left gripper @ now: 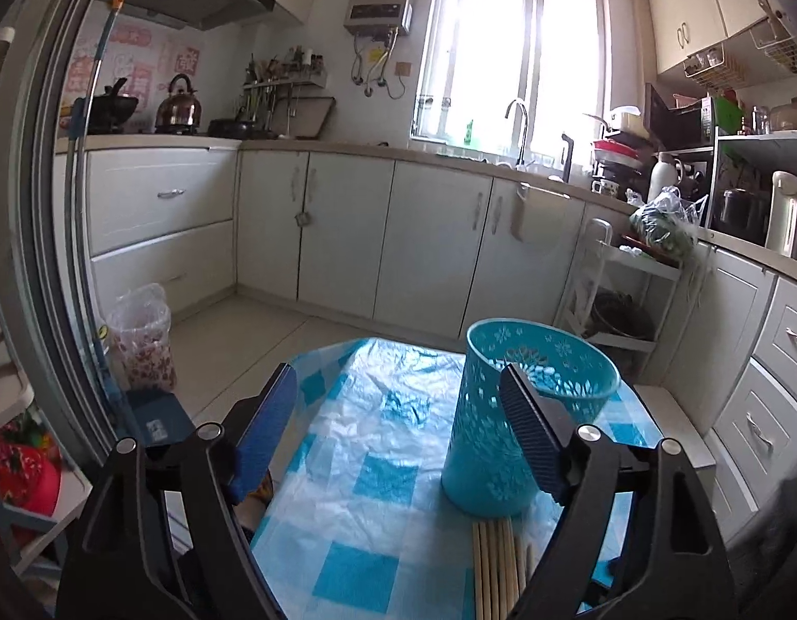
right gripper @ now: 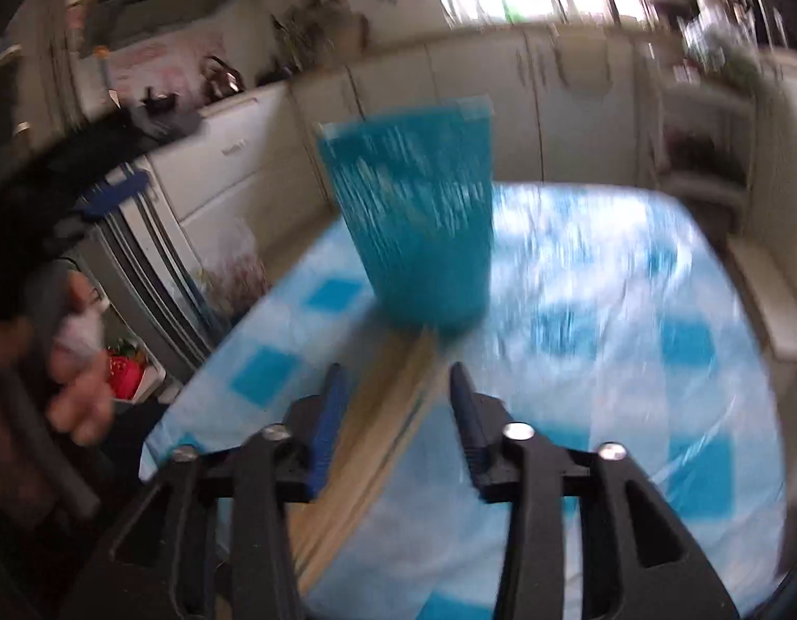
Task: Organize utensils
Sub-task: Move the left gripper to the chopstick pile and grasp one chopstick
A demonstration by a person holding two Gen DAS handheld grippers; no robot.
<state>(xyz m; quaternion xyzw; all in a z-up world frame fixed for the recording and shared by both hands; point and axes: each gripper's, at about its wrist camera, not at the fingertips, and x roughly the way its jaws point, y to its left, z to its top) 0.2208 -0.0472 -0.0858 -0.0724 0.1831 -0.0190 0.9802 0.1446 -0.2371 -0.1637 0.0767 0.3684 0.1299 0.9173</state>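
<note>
A turquoise perforated utensil holder [left gripper: 527, 413] stands upright on the blue-and-white checked table [left gripper: 367, 480], with brown sticks showing inside its rim. A bundle of wooden chopsticks [left gripper: 496, 568] lies flat just in front of it. My left gripper [left gripper: 398, 377] is open wide, to the left of the holder, and grips nothing. The right wrist view is blurred. There my right gripper [right gripper: 396, 372] hangs low over the chopsticks [right gripper: 383, 413], which point toward the holder [right gripper: 413, 217]. Its jaws are apart, and the pads are not pressing on the sticks.
A bagged waste bin [left gripper: 140, 341] stands on the floor at the left by a sliding door frame. White cabinets run along the back and right, with a white rack [left gripper: 620, 299] beyond the table. A person's hand [right gripper: 78, 403] is at the left of the table [right gripper: 605, 310].
</note>
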